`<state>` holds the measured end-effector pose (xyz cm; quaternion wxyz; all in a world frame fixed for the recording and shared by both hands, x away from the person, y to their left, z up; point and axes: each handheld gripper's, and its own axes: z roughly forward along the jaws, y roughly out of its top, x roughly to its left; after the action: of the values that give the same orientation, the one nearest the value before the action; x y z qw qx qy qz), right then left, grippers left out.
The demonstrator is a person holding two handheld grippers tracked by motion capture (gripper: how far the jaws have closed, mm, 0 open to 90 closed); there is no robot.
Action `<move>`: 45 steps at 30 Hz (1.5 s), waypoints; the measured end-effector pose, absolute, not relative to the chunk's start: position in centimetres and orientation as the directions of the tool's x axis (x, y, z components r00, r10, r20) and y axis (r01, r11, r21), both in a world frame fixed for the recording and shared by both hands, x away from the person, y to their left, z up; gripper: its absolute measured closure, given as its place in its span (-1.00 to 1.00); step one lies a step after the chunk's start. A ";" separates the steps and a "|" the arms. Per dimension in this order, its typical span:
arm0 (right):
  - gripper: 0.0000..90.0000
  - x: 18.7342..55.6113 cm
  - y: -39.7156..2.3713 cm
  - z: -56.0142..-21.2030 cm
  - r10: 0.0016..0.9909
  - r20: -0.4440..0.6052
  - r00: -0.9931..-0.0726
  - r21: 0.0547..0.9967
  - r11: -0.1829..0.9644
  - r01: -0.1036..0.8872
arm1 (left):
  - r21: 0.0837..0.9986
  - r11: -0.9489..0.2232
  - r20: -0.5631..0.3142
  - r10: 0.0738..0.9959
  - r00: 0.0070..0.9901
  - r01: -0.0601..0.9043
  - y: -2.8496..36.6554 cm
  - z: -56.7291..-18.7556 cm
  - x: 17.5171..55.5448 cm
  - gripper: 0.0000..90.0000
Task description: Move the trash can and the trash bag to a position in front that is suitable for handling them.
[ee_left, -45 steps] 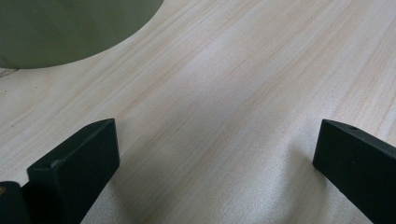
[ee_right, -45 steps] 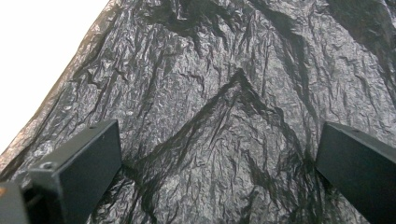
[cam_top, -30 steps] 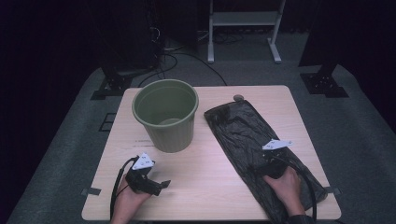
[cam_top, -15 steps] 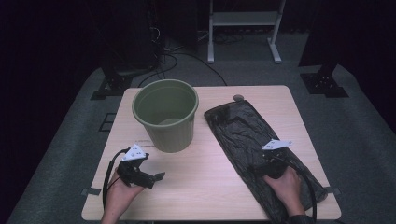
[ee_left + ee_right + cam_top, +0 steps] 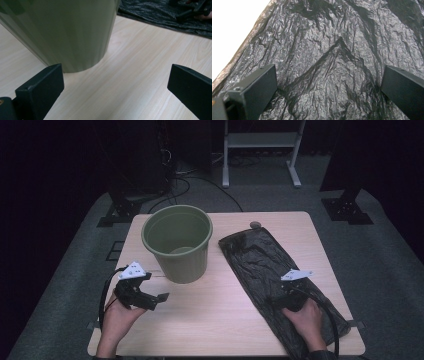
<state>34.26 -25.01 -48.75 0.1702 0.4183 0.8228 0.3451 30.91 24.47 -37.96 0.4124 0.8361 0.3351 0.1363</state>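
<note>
A green plastic bucket [image 5: 178, 242] stands upright and looks empty on the left half of the wooden table [image 5: 225, 320]. A crumpled black plastic bag [image 5: 260, 260] lies flat on the right half. My left gripper [image 5: 154, 299] hovers low at the front left, open, its jaws wide apart and facing the bucket's base [image 5: 62, 32]; nothing is between them [image 5: 115, 87]. My right gripper [image 5: 286, 292] rests over the near part of the bag, open, with wrinkled black plastic [image 5: 332, 50] spread under and between its jaws [image 5: 329, 92].
A small round object [image 5: 255, 225] lies at the bag's far end. Bare wood stretches between the bucket and the bag. Stands, cables and a white frame [image 5: 260, 140] are on the dark floor beyond the table. The right hand shows far off [image 5: 192, 10].
My left gripper has shifted left and a little away from the front edge, toward the bucket's left side. The right gripper and the bag have stayed put.
</note>
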 end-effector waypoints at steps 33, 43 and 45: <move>-1.00 34.3 -25.0 -48.8 0.806 0.009 -0.592 0.711 0.411 0.571 | 0.831 -0.386 -0.018 0.700 0.714 0.399 26.4 -28.5 35.2 -1.00; -1.00 34.3 -25.0 -48.8 0.806 0.009 -0.592 0.710 0.412 0.571 | 0.825 -0.394 -0.009 0.707 0.707 0.404 26.2 -27.9 37.8 -1.00; -1.00 34.3 -25.0 -48.8 0.806 0.009 -0.592 0.710 0.412 0.571 | 0.824 -0.393 -0.012 0.708 0.706 0.408 26.3 -28.0 38.4 -1.00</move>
<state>34.26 -25.01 -48.75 0.1699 0.4183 0.8227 0.3453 38.40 26.28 -27.96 0.4319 0.8163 0.3419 0.1736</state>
